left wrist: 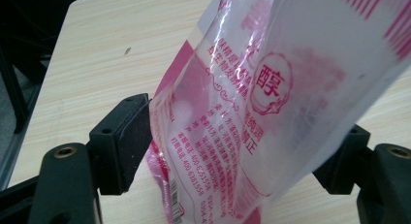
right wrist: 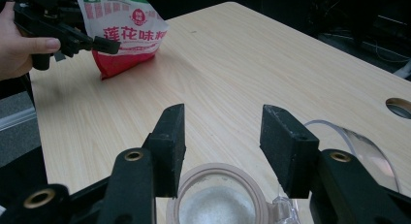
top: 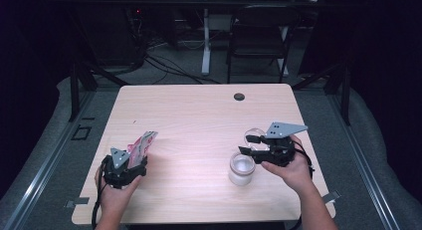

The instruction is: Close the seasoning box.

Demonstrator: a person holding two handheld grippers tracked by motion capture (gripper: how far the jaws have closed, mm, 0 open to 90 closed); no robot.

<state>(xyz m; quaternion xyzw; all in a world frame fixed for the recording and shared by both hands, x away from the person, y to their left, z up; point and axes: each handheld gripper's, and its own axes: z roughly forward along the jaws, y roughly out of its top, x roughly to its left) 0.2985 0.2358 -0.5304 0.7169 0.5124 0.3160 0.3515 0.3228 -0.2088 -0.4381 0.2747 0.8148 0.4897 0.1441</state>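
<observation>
So this looks like a pour-the-powder-into-the-jar job, and I'd say it's maybe partway: the jar is open with white stuff already sitting in it, and what I take to be its clear lid lies on the tabletop just beside it. The left tool is clamped on the pink and white bag, both pads pinching the plastic from either side, and the bag is up off the wood near the left front of the tabletop, well apart from the jar. The right tool has its jaws spread with nothing between them, hovering right over the jar's mouth (from its own camera the rim sits just below the gap between the 2 pads). What's left, as far as I can judge: either more pouring or getting that lid on, and I can't tell from the bag how much is left in it
</observation>
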